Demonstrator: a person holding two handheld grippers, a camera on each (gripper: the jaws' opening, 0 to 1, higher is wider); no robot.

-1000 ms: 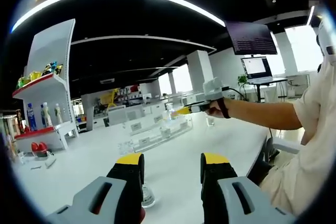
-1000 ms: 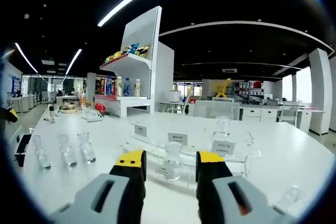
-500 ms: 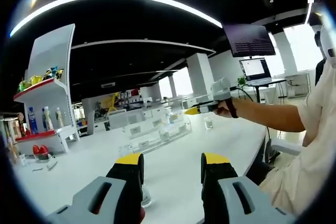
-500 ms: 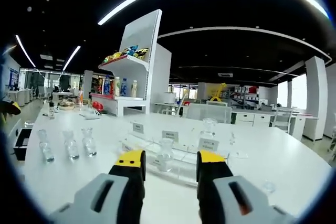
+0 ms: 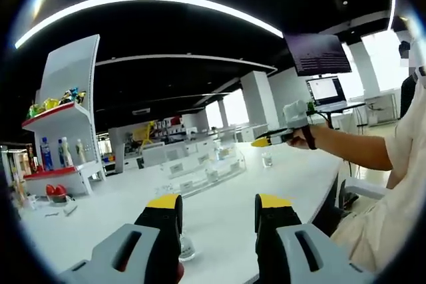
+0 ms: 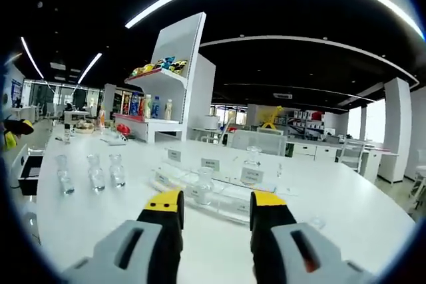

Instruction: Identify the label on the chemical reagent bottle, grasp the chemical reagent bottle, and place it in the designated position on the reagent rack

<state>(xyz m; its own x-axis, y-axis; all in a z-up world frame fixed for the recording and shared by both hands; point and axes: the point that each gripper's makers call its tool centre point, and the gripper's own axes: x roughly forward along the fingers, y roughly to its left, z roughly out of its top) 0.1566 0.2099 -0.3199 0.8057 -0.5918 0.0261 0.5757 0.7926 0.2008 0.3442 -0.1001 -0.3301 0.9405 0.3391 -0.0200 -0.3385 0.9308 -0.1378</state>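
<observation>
Bottles stand in two groups on the white desk point(image 6: 100, 231). In the right gripper view we see the clear rack point(image 6: 219, 194) at twelve o'clock from our right gripper point(image 6: 216, 207), near but not reached. It holds one bottle point(image 6: 203, 187) on the lower tier, seen in the gap between the yellow-tipped fingers point(image 6: 166, 201), and a labelled bottle point(image 6: 251, 167) higher, at one o'clock. Three loose bottles point(image 6: 93, 172) stand upright in a row at ten o'clock, well apart from the rack. Right fingers stand wide, holding nothing.

In the left gripper view our left gripper point(image 5: 218, 211) is wide too. A small bottle point(image 5: 186, 249) stands upright on the desk just beside the inner face of its left finger point(image 5: 163, 211), not gripped as far as we can tell. The rack point(image 5: 200, 171) lies at twelve o'clock, further off, and the right gripper point(image 5: 273, 140) hangs over the desk at two o'clock.

We judge the left nearer to a loose bottle, which stands upright, so a level sideways closing suits it. Labels are too small for us to read.
</observation>
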